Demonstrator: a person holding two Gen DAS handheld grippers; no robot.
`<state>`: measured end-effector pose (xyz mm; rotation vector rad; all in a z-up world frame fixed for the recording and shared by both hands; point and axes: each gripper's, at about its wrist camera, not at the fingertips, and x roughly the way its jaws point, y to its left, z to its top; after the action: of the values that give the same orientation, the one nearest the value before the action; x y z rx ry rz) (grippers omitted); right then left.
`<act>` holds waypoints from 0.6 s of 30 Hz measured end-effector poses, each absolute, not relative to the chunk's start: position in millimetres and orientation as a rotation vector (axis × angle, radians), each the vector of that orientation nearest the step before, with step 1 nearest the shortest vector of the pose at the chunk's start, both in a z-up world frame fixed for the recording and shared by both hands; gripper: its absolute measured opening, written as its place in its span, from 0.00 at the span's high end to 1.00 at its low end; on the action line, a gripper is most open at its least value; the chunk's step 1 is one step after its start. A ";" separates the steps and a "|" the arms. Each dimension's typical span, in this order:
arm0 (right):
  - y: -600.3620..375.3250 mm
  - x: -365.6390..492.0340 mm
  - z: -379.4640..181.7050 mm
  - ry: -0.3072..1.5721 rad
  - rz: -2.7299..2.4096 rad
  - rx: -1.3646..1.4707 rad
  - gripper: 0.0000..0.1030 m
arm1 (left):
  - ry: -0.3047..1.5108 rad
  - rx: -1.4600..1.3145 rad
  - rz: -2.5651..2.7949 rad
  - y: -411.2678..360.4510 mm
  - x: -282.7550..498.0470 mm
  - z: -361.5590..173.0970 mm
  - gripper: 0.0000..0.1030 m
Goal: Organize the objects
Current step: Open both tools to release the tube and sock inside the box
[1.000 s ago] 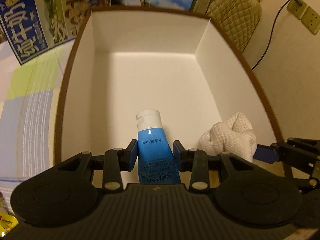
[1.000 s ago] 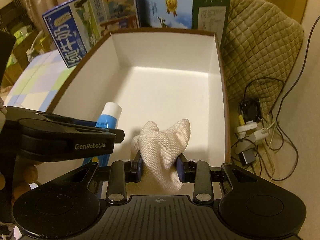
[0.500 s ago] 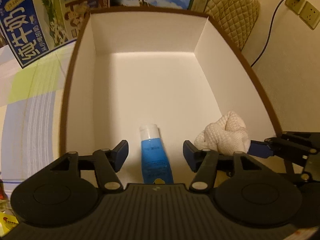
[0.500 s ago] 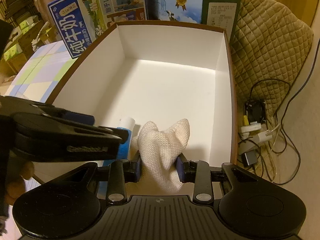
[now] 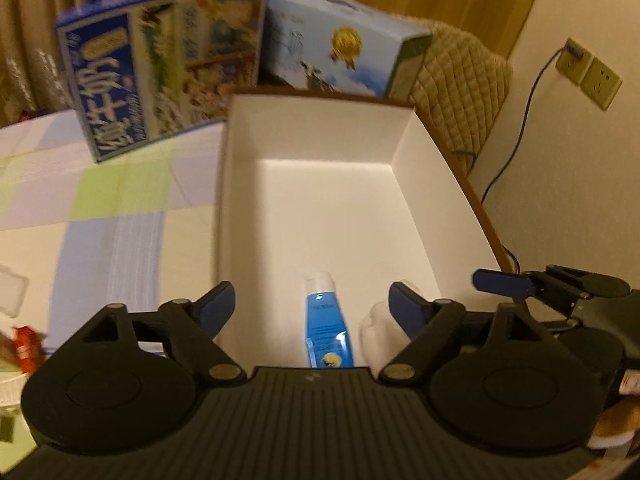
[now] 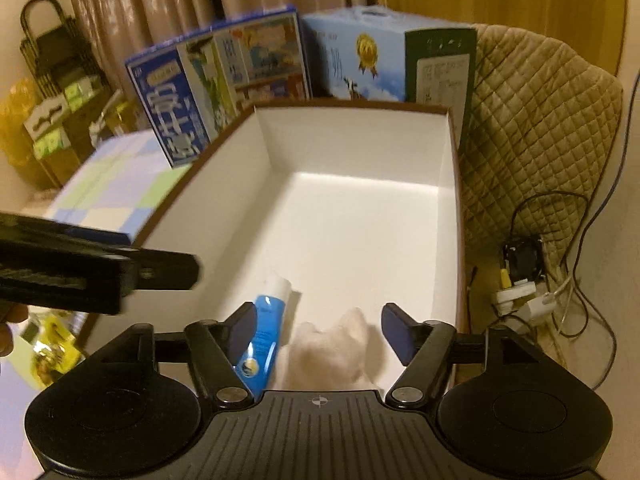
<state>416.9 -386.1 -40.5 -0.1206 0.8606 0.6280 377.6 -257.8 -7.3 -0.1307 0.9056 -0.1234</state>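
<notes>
At the near end of the white-lined, brown-edged cardboard box [image 5: 320, 200] [image 6: 360, 216], on its floor: a blue squeeze tube with a white cap [image 5: 328, 320] [image 6: 262, 332], lying flat, cap toward the far wall. Just beside it, on its right: a crumpled white knitted cloth [image 6: 332, 350] [image 5: 374, 330], close to the tube, contact not clear. Above these two, the left gripper [image 5: 312, 306], blue-padded fingers spread wide, nothing between them, clear of the tube below. Likewise the right gripper [image 6: 318, 330], fingers well apart, empty, over the cloth. Rest of the box floor bare. Behind the far wall, upright: a blue printed milk carton with white Chinese lettering [image 5: 160, 68] [image 6: 218, 84], tilted, and a pale blue carton with a gold medal emblem [image 5: 340, 48] [image 6: 384, 56] beside it. Left of the box: a checked tablecloth in green, blue and cream [image 5: 100, 208] [image 6: 116, 184]. Right of it: a beige quilted cover [image 5: 460, 96] [image 6: 536, 132], then wall sockets [image 5: 588, 72] and a tangle of cables and plugs [image 6: 528, 292] on the floor.
</notes>
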 end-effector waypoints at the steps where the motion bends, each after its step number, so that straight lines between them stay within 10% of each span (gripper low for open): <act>1: -388.1 412.8 -37.1 0.857 0.627 -0.115 0.34 | 0.896 -0.133 -0.111 -253.3 370.6 -3.6 0.19; 18: -395.6 336.9 -3.5 0.847 0.543 0.017 0.33 | 0.871 -0.147 -0.072 -192.4 280.4 19.7 0.17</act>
<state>336.9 -395.6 -3.5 0.0171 0.8472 0.5425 280.4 -192.4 19.7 -0.1466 0.8707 -0.0721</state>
